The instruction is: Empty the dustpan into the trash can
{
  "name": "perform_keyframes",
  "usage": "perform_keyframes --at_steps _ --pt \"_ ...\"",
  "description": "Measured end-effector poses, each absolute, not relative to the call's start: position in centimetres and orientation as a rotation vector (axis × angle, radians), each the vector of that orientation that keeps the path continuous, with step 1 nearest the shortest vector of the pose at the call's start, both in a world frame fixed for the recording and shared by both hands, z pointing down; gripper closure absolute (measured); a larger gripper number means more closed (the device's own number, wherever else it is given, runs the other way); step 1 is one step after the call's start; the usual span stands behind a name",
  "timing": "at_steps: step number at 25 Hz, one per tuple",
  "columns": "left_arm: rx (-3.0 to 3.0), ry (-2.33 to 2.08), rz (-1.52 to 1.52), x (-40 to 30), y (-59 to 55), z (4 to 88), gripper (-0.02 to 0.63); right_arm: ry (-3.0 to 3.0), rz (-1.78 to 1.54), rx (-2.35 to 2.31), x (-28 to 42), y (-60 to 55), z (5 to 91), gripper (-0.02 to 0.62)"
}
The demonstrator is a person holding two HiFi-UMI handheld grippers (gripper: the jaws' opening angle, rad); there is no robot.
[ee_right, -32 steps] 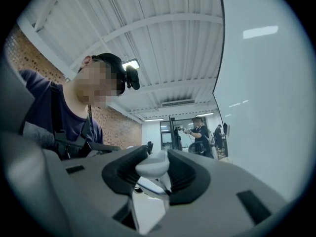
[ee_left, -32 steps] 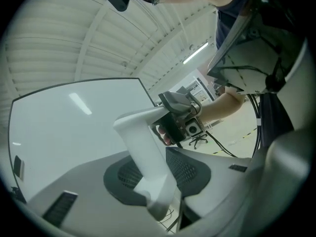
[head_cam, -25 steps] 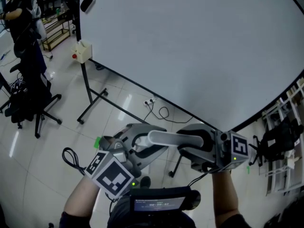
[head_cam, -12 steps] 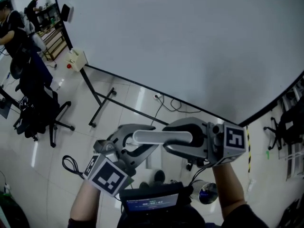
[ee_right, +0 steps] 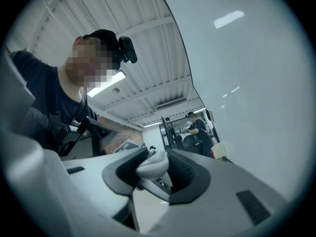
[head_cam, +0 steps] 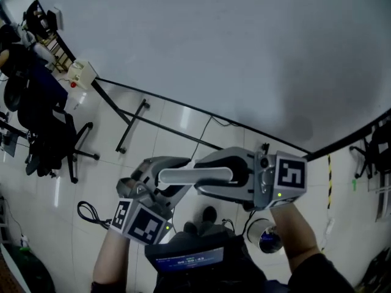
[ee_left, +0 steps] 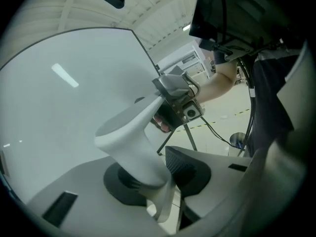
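A white handle (head_cam: pixel 195 176) lies level between my two grippers in the head view; the dustpan's pan is hidden. My left gripper (head_cam: pixel 166 179) is shut on the handle's left end, and in the left gripper view the handle (ee_left: pixel 133 132) runs from its jaws toward the right gripper (ee_left: pixel 177 107). My right gripper (head_cam: pixel 231 176) is shut on the other end, whose rounded tip (ee_right: pixel 152 166) sits between its pads (ee_right: pixel 185 174). A round white-rimmed container (head_cam: pixel 263 237), perhaps the trash can, stands on the floor below my right hand.
A large whiteboard (head_cam: pixel 232 54) on a black wheeled stand (head_cam: pixel 131 124) fills the space ahead. A black office chair (head_cam: pixel 52 142) stands at the left. Cables (head_cam: pixel 88 212) trail on the tiled floor. Striped tape (head_cam: pixel 330 185) marks the floor at the right.
Both grippers have sunk with the handle still held between them, and the view has swung left. The round container has come into view by my right hand.
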State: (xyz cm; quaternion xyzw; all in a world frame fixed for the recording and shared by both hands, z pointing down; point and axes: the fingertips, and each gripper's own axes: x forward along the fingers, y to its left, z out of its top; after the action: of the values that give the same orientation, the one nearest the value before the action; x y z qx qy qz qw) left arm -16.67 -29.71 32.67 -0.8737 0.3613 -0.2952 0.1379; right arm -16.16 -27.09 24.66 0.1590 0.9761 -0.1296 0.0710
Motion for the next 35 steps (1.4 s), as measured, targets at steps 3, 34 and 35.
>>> perform_keyframes --at_steps 3,34,35 --pt "-2.526 1.041 -0.911 -16.2 -31.2 34.3 0.491 2.959 -0.405 0.455 -15.8 -28.3 26.1 0.446" --pt "-2.737 0.472 -0.701 -9.8 -36.0 43.8 0.508 3.258 -0.536 -0.349 -11.7 -33.7 36.3 0.448" --pt "-2.738 0.463 -0.706 -9.6 -36.0 44.3 0.509 3.27 -0.544 -0.363 -11.6 -33.7 36.8 0.448"
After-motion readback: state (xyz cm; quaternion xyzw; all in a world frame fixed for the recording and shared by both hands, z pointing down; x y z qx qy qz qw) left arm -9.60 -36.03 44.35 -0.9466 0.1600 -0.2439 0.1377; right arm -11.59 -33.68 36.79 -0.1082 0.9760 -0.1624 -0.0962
